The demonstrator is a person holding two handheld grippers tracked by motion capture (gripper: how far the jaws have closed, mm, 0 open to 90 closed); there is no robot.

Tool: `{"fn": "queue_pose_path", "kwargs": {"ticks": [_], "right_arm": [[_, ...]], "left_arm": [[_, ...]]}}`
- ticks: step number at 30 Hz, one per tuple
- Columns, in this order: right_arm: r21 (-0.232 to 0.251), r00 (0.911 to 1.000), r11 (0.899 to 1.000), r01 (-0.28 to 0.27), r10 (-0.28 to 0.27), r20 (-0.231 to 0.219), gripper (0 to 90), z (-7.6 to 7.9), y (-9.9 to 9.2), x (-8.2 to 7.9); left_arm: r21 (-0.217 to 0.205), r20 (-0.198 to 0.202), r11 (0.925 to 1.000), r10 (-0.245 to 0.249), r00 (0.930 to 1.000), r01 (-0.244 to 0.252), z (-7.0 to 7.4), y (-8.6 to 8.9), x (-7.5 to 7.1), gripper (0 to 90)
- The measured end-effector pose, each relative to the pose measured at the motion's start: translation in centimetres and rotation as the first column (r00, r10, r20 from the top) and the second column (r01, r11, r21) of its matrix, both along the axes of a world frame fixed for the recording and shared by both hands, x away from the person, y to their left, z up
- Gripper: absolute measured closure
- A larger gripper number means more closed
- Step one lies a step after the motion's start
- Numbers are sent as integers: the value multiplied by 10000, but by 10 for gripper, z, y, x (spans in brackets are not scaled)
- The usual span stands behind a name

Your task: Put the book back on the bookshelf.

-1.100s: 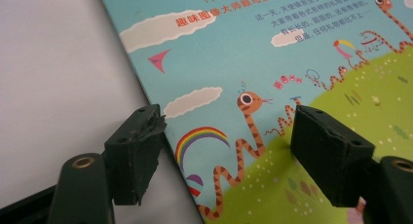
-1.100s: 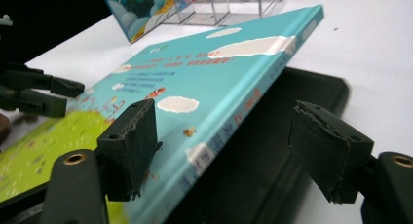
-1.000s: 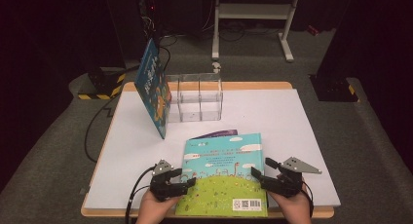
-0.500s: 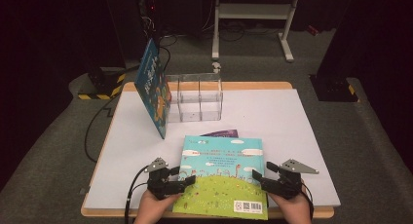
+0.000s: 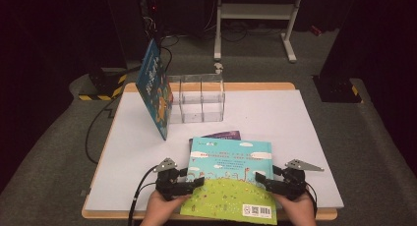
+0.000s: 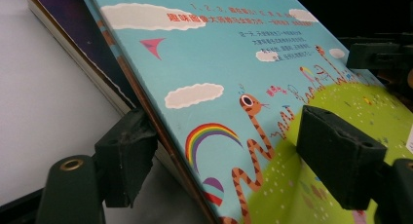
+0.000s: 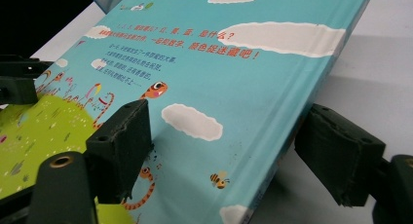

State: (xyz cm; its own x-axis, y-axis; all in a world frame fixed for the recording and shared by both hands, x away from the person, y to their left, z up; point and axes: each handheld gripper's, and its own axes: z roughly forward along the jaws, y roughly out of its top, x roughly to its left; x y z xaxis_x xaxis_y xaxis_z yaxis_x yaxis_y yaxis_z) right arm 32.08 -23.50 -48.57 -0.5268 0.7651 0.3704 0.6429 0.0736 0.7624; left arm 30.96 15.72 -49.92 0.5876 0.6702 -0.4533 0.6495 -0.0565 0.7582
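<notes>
A picture book (image 5: 231, 177) with a sky-blue and green cover lies near the table's front edge, its near edge reaching past that edge. It rests partly on a purple book (image 5: 223, 135). My left gripper (image 5: 196, 181) is at the picture book's left edge and my right gripper (image 5: 259, 179) at its right edge. In the left gripper view the book (image 6: 234, 63) runs tilted between my gripper's (image 6: 234, 156) wide-apart jaws, one outside the edge, one over the cover. The right gripper view shows the book (image 7: 219, 53) the same way between that gripper's (image 7: 229, 146) jaws. Both are open.
A blue book (image 5: 155, 88) stands leaning against a clear three-bay holder (image 5: 196, 98) at the back left of the white table (image 5: 295, 118). A cable (image 5: 140, 186) trails from the left gripper. A dark floor and a white stand lie beyond.
The picture book has come toward the person and looks larger, its near edge now past the table's front edge. Both grippers have stayed at its sides and moved back with it.
</notes>
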Motion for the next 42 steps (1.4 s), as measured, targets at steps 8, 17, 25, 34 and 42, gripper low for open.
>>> {"fn": "queue_pose_path", "kwargs": {"ticks": [8, 17, 25, 34, 42], "right_arm": [[-356, 9997, 9992, 201, -207, -160, 267, 9, 1, -1], [-583, 9925, 9958, 706, -643, 1039, 361, 42, 1, 4], [-311, 9696, 9939, 1058, -962, 2249, 475, 75, 1, 15], [-58, 9413, 9934, 1148, -1069, 3203, 559, 104, 11, 22], [114, 9133, 9909, 1339, -1278, 3868, 582, 122, 17, 27]], "left_arm": [[-118, 303, 9992, 388, 9988, -384, 7, 1, -3, 315], [-175, 1109, 9987, 499, 9926, -482, 35, -2, 10, 384], [-201, 1857, 9960, 895, 9785, -873, 57, -2, 29, 414], [-557, 2574, 9890, 1468, 9551, -1370, 75, 7, 44, 463], [-506, 3378, 9857, 1683, 9260, -1608, 87, 8, 50, 484]]}}
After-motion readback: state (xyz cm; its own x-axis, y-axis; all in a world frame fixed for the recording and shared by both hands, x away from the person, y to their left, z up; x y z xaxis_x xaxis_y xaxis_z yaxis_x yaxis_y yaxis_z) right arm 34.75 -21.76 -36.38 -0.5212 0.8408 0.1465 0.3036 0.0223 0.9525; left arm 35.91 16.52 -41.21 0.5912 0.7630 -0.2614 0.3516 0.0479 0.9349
